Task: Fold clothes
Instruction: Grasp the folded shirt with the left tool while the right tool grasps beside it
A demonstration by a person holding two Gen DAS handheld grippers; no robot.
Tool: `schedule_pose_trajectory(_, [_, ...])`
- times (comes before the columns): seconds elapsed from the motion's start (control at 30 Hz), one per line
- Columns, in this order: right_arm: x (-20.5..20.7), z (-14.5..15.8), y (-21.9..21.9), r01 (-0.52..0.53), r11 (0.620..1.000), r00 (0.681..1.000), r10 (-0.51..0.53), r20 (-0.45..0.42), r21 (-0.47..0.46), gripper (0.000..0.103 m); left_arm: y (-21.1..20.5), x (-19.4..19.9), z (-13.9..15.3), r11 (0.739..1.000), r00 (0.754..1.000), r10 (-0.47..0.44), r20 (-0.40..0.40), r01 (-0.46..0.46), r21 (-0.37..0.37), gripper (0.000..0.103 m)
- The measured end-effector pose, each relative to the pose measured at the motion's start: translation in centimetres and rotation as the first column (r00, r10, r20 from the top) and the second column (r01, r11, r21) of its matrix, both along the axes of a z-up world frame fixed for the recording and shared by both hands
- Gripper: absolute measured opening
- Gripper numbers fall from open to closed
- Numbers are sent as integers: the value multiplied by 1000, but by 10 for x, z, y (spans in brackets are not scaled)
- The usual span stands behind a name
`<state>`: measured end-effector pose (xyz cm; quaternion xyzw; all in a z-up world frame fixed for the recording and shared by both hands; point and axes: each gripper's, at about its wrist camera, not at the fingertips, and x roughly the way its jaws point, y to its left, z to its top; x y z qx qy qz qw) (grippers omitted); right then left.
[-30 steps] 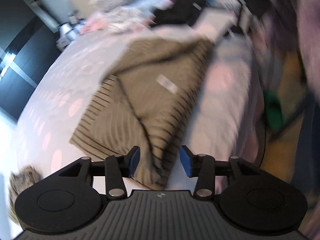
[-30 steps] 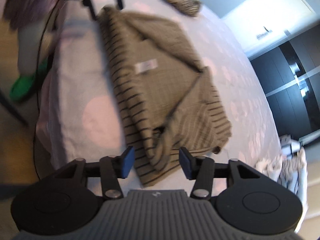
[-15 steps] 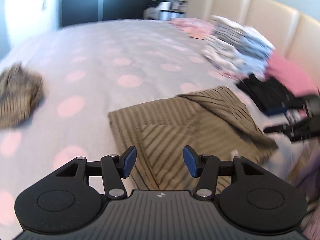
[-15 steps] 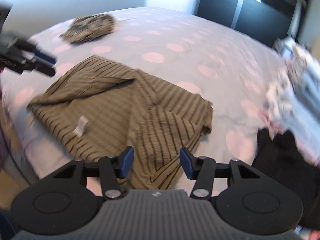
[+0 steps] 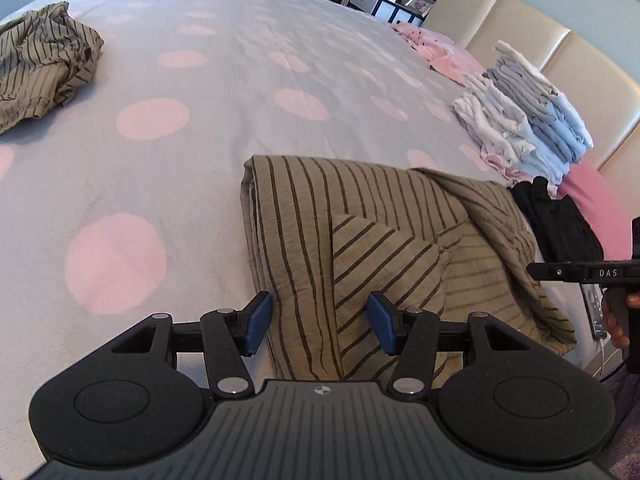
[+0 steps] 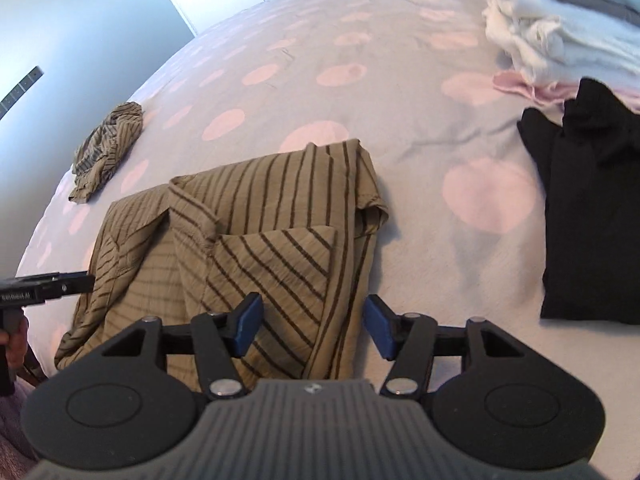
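Lying near the edge of the bed (image 5: 240, 60), the striped shirt (image 5: 360, 232) is partly folded: its sides are turned in over the middle, with a diagonal flap on top, but it is not yet a compact packet. At least one more fold, probably across its length, appears to remain.

Left gripper (image 5: 318, 326): fingers about half apart and empty, framing the shirt's left near edge; its jaws have just been opening, and the cloth seen between them is not pinched. Right gripper (image 6: 312, 326): fingers moderately wide, likewise empty, over the shirt's right near edge; its jaws have also just been opening, with nothing clamped.

Done work, by appearance: a stack (image 5: 532, 112) of folded pale clothes near the headboard (image 5: 520, 28), with a black garment (image 6: 592, 208) laid flat just beside it and pink cloth (image 5: 440, 50) further back. Left to do: a second striped garment (image 5: 40, 64), crumpled, well apart from the shirt at the far side of the bed.

No basket, drawer or other container is visible; all clothes rest directly on the spotted cover.
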<state>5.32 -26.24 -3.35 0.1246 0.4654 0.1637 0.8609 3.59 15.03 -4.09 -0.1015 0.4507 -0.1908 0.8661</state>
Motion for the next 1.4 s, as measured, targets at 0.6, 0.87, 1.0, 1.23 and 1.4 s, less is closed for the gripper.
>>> schedule_pose_trajectory(0.6, [21,-24,7,-4,1000,1000,4,-15,0,71,-19,15,-21,999,1000,14,-9,-13,53,61])
schedule_pose_trajectory(0.87, [18,-22,29,-39,998,998,41,43,-46,48,-35,16,-17,994,999,-38,28,35,101,45])
schedule_pose_trajectory(1.0, [16,-18,34,-48,997,997,51,52,-52,20,-39,15,-12,993,996,-71,49,66,100,21])
schedule_pose_trajectory(1.23, [8,-3,31,-23,999,995,26,95,-32,9,-41,7,5,991,988,-90,122,77,108,9])
schedule_pose_trajectory(1.4, [-1,15,27,-15,1000,987,16,160,-10,9,-40,0,27,993,979,-88,186,72,89,8])
